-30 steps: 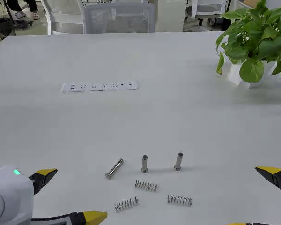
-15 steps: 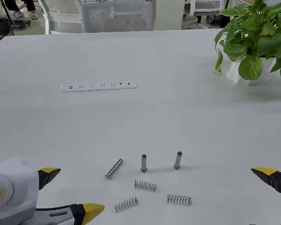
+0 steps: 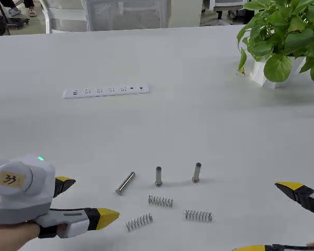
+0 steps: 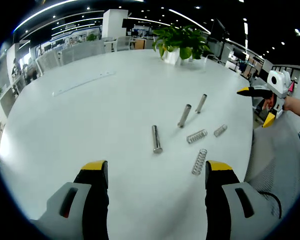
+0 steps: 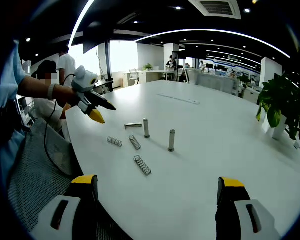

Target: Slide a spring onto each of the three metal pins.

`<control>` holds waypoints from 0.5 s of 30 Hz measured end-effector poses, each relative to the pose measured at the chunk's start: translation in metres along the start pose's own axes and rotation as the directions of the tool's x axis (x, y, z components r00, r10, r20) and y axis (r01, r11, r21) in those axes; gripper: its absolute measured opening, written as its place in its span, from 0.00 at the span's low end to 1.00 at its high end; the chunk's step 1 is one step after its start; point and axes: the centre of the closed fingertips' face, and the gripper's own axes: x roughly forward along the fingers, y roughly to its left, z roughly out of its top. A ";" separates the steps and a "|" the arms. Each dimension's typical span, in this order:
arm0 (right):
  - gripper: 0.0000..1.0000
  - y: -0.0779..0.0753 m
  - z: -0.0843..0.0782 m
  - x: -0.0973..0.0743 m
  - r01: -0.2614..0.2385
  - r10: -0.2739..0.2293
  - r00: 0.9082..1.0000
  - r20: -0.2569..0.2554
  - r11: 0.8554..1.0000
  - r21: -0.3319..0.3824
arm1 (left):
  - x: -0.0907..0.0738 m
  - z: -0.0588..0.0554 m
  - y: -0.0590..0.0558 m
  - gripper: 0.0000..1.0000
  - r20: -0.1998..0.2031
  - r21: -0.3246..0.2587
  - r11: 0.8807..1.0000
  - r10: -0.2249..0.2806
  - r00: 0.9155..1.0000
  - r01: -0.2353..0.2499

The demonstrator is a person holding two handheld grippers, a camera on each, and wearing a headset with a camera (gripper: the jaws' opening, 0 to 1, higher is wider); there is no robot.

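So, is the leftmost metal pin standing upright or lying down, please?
Lying down: the leftmost pin rests flat on the table, while the other two pins stand upright.

white table [image 3: 209, 120], matte, wide. white power strip [image 3: 105, 91] flat on it toward far left, long side roughly parallel to far edge, sockets up. potted plant [image 3: 282, 36] at far right, broad green leaves spilling over white pot [image 3: 262, 76], well apart from strip. past far edge: grey mesh-back chair [image 3: 126, 13], white chair frame [image 3: 63, 15] just beside it. in right gripper view: grey mesh seat [image 5: 35, 170] at near table edge, curved ceiling light strips [image 5: 215, 32], open-plan office behind, person in white top [image 5: 66, 62] standing by bright windows.
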 end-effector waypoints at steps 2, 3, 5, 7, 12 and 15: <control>0.99 0.000 0.000 0.000 0.000 0.000 1.000 0.000 1.000 0.002 | 0.003 0.003 0.001 0.76 -0.004 -0.008 1.000 -0.006 1.000 0.006; 0.99 0.000 0.000 0.000 0.000 0.000 1.000 0.001 1.000 0.002 | 0.005 0.005 0.002 0.76 -0.004 -0.011 1.000 -0.009 1.000 0.009; 0.99 0.000 0.001 0.000 0.000 0.000 1.000 0.003 1.000 0.005 | 0.008 0.008 0.003 0.74 -0.009 -0.009 1.000 -0.011 1.000 0.011; 0.99 0.000 0.001 0.000 0.000 0.000 1.000 0.004 1.000 0.006 | 0.010 0.009 0.002 0.74 -0.018 -0.005 1.000 -0.016 1.000 0.016; 0.99 0.000 0.000 0.001 0.001 -0.001 1.000 0.003 1.000 0.010 | 0.017 0.014 0.001 0.73 -0.037 0.004 1.000 -0.025 0.999 0.025; 0.99 0.001 -0.001 0.002 0.001 -0.001 1.000 0.001 1.000 0.014 | 0.023 0.018 0.005 0.72 -0.043 -0.010 1.000 -0.013 0.999 0.013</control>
